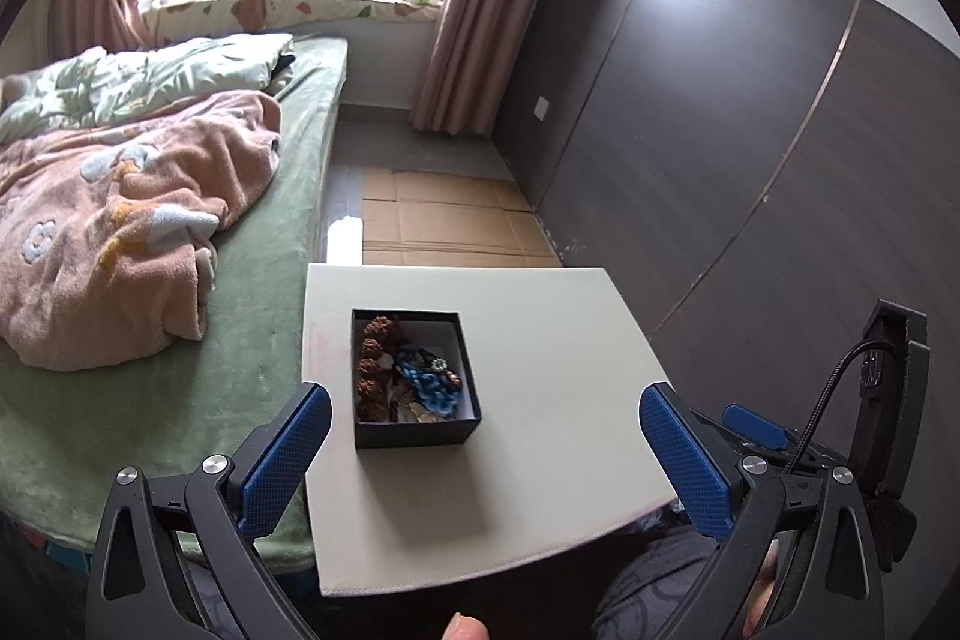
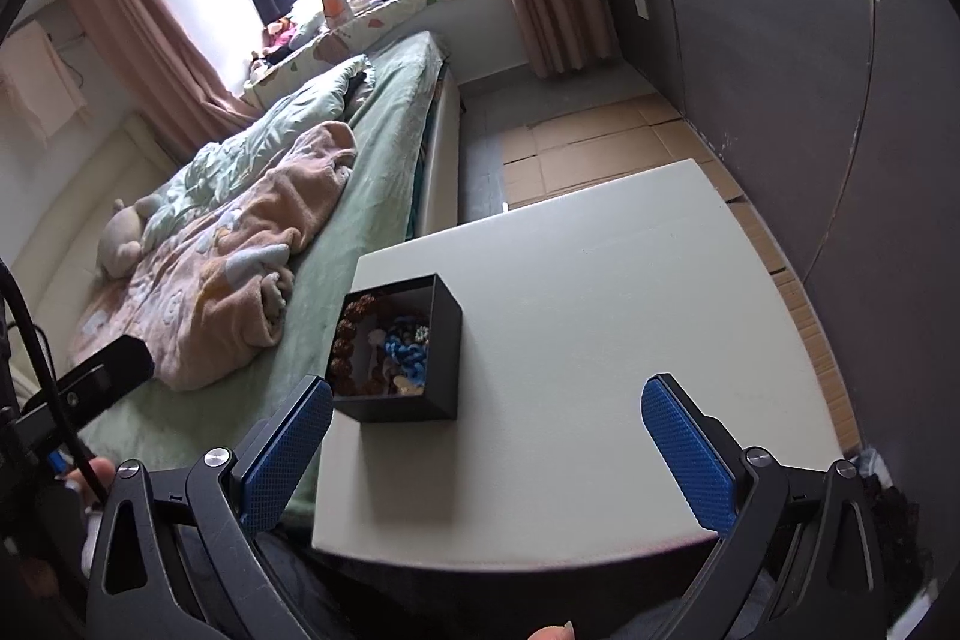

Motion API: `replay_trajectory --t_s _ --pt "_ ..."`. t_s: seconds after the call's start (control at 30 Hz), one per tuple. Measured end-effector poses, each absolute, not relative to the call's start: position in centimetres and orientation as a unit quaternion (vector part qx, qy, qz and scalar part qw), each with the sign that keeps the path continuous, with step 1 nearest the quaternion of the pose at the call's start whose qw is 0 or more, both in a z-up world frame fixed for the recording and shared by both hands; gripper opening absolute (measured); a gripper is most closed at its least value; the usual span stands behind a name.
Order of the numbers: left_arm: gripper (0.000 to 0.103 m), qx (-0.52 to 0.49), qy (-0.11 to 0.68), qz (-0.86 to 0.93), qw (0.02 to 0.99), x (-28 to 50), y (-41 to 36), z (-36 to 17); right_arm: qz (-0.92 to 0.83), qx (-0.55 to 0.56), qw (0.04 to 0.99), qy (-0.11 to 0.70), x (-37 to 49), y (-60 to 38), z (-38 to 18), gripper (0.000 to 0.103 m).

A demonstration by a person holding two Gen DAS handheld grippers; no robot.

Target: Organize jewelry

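Both grippers stand spread and empty: left gripper, right gripper. Black jewelry box, holding beads and a blue braided piece, sits on the white table ahead, nearer each gripper's left finger.

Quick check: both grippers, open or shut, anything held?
Left gripper: open wide, holding nothing; the black jewelry box sits on the table beyond its fingertips.
Right gripper: open wide, holding nothing.
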State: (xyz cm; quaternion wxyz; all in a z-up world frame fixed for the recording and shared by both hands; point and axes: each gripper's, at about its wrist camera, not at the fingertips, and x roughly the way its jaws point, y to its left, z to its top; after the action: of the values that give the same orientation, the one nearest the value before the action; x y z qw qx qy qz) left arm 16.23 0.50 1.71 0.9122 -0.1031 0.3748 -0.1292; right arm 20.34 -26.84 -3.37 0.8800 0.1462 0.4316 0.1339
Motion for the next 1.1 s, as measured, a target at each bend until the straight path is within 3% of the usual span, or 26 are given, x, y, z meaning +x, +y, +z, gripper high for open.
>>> replay_trajectory --t_s 1.1 --pt "0.103 -0.013 0.312 -0.117 0.943 4.9 -2.0 4.8 0.132 0.099 0.926 0.34 6.2 -29.0 2.6 0.103"
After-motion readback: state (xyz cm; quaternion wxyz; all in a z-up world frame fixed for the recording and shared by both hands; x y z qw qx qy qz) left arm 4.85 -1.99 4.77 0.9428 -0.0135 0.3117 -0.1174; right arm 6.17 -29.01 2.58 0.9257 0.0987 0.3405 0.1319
